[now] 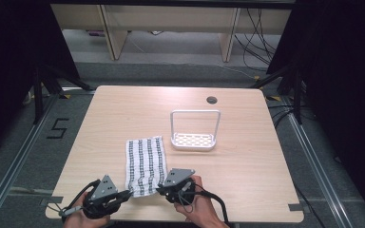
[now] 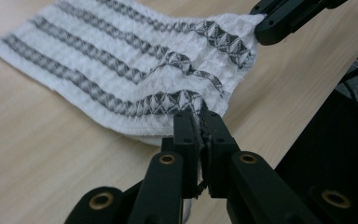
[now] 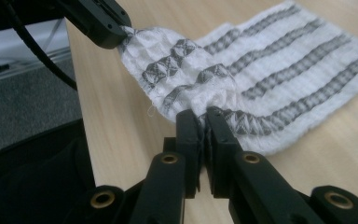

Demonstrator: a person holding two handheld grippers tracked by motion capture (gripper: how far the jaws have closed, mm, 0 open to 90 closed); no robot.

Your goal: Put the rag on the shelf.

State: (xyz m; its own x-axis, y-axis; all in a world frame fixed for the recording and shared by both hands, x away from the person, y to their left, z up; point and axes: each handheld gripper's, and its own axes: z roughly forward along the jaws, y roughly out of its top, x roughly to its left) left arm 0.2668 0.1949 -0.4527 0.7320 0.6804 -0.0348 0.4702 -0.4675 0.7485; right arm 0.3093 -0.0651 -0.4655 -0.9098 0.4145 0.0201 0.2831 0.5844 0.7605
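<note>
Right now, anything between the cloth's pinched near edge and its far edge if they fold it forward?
Nothing visible. The left tool and right tool pinch the near corners of the cloth, whose top lies bare. The white rack stands apart, to the far right of it.

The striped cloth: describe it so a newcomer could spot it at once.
On the light wooden table, look at the near edge in front of the person. There lies a white cloth with dark grey woven stripes running lengthwise, its two near corners pinched by the left gripper and right gripper. Its only neighbour, a white slotted rack, is rigid plastic.
</note>
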